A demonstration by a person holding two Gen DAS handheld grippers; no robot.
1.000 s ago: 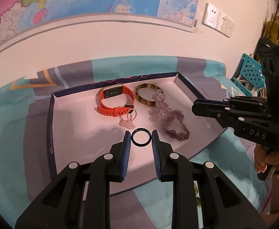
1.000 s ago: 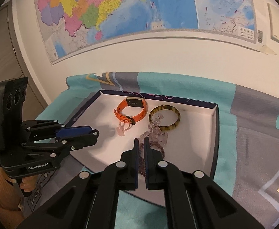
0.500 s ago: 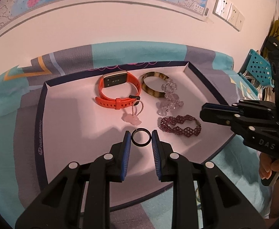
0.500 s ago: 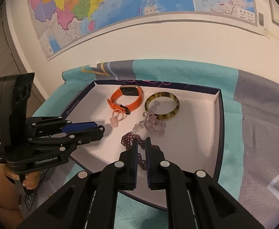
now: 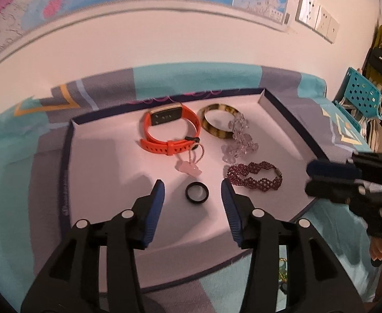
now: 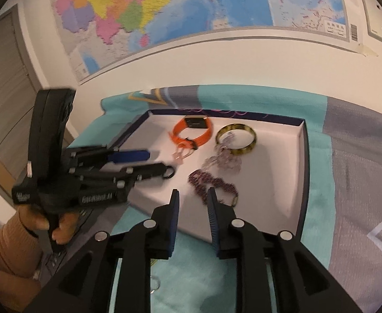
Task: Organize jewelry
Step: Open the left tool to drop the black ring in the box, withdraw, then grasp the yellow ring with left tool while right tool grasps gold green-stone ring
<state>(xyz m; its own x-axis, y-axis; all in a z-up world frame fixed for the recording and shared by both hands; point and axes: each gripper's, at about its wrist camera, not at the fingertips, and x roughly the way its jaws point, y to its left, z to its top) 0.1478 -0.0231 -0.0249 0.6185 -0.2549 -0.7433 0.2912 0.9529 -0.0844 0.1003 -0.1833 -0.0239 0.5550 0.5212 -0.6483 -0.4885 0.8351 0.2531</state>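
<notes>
A white tray point(image 5: 107, 161) with a dark rim holds an orange watch band point(image 5: 171, 135), a tortoiseshell bangle point(image 5: 221, 125), a clear bead bracelet point(image 5: 239, 143), a pink charm point(image 5: 188, 168), a maroon beaded bracelet point(image 5: 255, 176) and a black ring point(image 5: 196, 192). My left gripper point(image 5: 192, 195) is open, its jaws on either side of the ring, which lies on the tray. My right gripper point(image 6: 192, 206) is open and empty just before the maroon bracelet point(image 6: 212, 182), near the tray's point(image 6: 277, 203) front edge.
The tray lies on a teal and grey patterned cloth point(image 5: 18, 140) against a wall with a map point(image 6: 165, 7). A teal perforated basket point(image 5: 360, 99) stands to the right. A small metal ring point(image 6: 154, 285) lies on the cloth below the tray.
My left gripper opened and let the black ring down onto the tray. My right gripper opened, released the maroon bracelet and drew back a little.
</notes>
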